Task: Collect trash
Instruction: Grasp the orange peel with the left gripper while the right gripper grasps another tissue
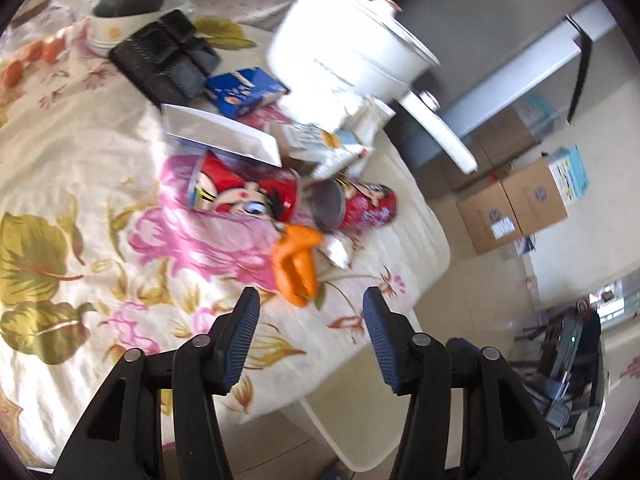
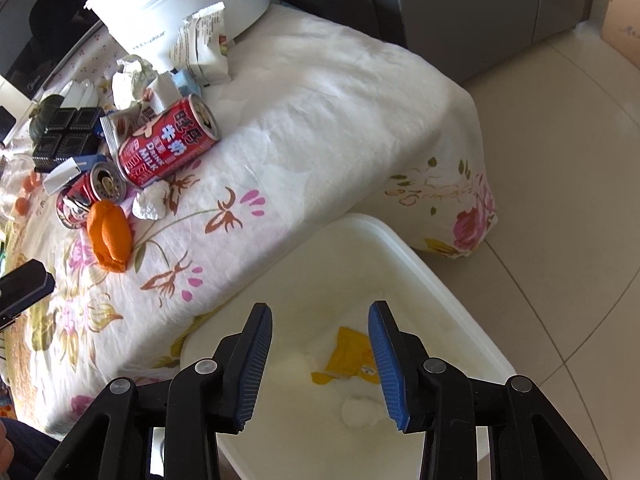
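Left gripper [image 1: 310, 300]: black frame with blue ribbed pads, jaws standing wide, gripping nothing, hovering over the near edge of the floral tablecloth [image 1: 80, 184].
Right gripper [image 2: 320, 320]: same build, jaws standing wide and empty, hanging above the white rectangular plastic bin [image 2: 420, 256].
Bin: sitting on the floor just beside the cloth's edge, holding a yellow wrapper [image 2: 352, 354] and a white crumpled paper ball [image 2: 358, 412].
Orange crumpled wrapper [image 1: 298, 266]: lying on the cloth, just ahead of the left gripper.
Red printed drink cans: one crushed [image 2: 86, 194], one whole [image 2: 168, 142], both lying on their sides beyond the orange wrapper.
White tissue wad [image 2: 151, 202]: sitting between the cans.
White lidded pot [image 1: 352, 38]: standing at the cloth's far side.
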Demonstrator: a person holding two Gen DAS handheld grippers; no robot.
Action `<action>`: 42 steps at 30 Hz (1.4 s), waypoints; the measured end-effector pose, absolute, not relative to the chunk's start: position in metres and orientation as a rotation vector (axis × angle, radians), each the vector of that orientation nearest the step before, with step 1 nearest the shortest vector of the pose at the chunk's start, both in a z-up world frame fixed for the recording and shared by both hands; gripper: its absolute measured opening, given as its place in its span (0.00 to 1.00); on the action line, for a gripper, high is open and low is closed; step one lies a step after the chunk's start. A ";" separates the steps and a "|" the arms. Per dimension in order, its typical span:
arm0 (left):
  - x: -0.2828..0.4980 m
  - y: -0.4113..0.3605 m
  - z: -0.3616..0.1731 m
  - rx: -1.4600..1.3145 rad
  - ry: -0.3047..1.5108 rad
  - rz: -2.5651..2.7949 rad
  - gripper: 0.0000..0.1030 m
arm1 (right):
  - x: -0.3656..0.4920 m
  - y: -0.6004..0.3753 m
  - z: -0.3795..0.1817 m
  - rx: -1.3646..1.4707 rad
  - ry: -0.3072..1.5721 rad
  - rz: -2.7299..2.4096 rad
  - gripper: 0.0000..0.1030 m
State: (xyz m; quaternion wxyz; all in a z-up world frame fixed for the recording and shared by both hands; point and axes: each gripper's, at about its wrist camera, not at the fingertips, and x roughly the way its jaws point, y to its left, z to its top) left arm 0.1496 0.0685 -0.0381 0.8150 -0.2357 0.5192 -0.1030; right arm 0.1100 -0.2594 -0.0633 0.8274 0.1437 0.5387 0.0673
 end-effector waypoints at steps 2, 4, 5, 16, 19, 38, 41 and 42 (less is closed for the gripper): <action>0.155 0.081 -0.041 -0.542 1.116 -0.186 0.58 | 0.114 -0.257 -0.062 0.331 1.134 0.150 0.44; 0.158 0.083 -0.045 -0.559 1.135 -0.189 0.58 | 0.119 -0.252 -0.062 0.348 1.131 0.162 0.44; 0.160 0.080 -0.047 -0.554 1.141 -0.197 0.58 | 0.122 -0.248 -0.063 0.353 1.131 0.166 0.44; 0.185 0.040 -0.074 -0.439 1.179 -0.192 0.58 | 0.149 -0.200 -0.075 0.350 1.165 0.232 0.44; 0.191 0.033 -0.080 -0.428 1.178 -0.191 0.57 | 0.155 -0.193 -0.077 0.351 1.166 0.241 0.44; 0.194 0.042 -0.074 -0.420 1.175 -0.240 0.01 | 0.198 -0.145 -0.083 0.318 1.116 0.317 0.44; 0.196 0.048 -0.087 -0.483 1.228 -0.201 0.04 | 0.204 -0.137 -0.083 0.310 1.101 0.328 0.48; 0.197 0.048 -0.088 -0.475 1.236 -0.191 0.05 | 0.205 -0.135 -0.084 0.309 1.101 0.330 0.48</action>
